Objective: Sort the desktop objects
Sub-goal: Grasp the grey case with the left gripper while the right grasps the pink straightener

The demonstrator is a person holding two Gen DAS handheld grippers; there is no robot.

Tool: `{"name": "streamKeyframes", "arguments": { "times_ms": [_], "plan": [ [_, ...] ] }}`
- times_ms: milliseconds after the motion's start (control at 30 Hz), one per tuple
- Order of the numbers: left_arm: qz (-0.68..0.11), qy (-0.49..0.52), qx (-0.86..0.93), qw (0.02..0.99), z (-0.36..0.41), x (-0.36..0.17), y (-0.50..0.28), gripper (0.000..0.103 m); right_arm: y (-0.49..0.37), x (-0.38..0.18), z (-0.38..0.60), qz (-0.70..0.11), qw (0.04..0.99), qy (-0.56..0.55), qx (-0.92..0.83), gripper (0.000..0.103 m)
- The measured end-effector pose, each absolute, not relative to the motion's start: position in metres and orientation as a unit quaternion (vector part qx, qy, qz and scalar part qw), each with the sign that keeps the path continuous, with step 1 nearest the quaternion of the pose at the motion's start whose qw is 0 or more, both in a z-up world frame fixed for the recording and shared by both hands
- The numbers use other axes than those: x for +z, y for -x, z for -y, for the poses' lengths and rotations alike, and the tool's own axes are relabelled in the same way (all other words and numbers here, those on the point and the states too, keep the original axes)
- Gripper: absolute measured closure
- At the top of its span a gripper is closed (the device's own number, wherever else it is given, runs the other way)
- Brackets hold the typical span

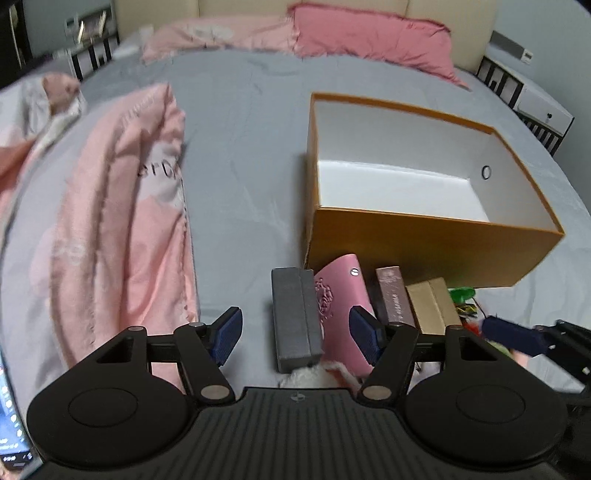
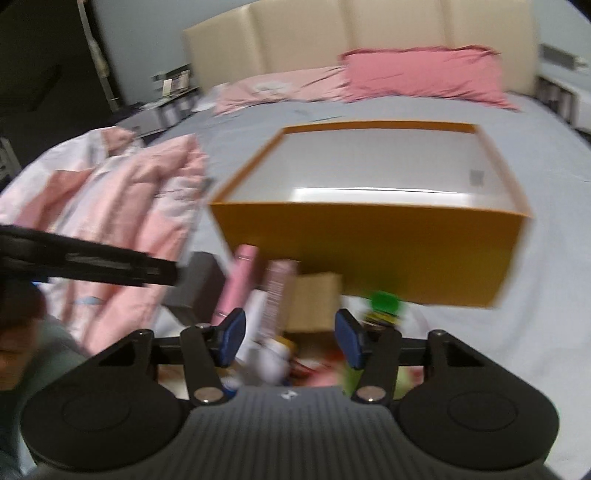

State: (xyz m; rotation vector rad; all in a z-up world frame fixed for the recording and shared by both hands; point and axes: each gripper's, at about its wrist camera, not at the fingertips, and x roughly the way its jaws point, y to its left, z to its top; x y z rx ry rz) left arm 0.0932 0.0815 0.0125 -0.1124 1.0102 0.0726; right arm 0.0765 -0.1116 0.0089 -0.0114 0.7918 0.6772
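An open orange box [image 1: 424, 254] with a white, empty inside sits on the grey bed; it also shows in the blurred right wrist view [image 2: 369, 251]. Before it lie a grey box [image 1: 295, 317], a pink case [image 1: 341, 306], a mauve box [image 1: 393, 297], a tan box [image 1: 434, 304] and small green and colourful bits [image 1: 461, 297]. My left gripper [image 1: 297, 334] is open, its fingers either side of the grey box and pink case. My right gripper [image 2: 291, 338] is open over the tan box [image 2: 314, 301] and the jumble of small items.
A folded pink blanket [image 1: 125, 229] lies left of the objects. Pink pillows [image 1: 369, 33] sit at the headboard. Nightstands stand on both sides of the bed. The right gripper's fingertip [image 1: 513, 336] reaches in at the left view's right edge.
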Motion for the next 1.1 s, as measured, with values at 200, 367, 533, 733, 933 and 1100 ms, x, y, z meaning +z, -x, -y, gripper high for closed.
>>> {"name": "streamKeyframes", "arguments": {
  "times_ms": [200, 367, 533, 733, 933, 1100],
  "plan": [
    [-0.516, 0.065, 0.022, 0.854, -0.090, -0.013, -0.114, 0.027, -0.096, -0.001, 0.068, -0.397, 0.843, 0.035, 0.362, 0.053],
    [-0.534, 0.084, 0.017, 0.841, -0.097, -0.023, -0.120, 0.051, -0.106, -0.013, 0.047, -0.411, 0.829, 0.052, 0.375, 0.055],
    [-0.548, 0.096, 0.022, 0.831, -0.104, -0.030, -0.122, 0.062, -0.109, -0.022, 0.029, -0.414, 0.824, 0.086, 0.377, 0.059],
    [-0.554, 0.110, 0.013, 0.825, -0.108, -0.036, -0.126, 0.064, -0.113, -0.035, 0.016, -0.418, 0.827, 0.113, 0.359, 0.070],
    [-0.560, 0.113, 0.015, 0.820, -0.109, -0.039, -0.130, 0.064, -0.119, -0.041, 0.011, -0.425, 0.826, 0.103, 0.355, 0.078],
    [-0.542, 0.128, 0.020, 0.830, -0.114, -0.032, -0.124, 0.065, -0.116, -0.036, 0.014, -0.422, 0.831, 0.093, 0.349, 0.081]
  ]
}}
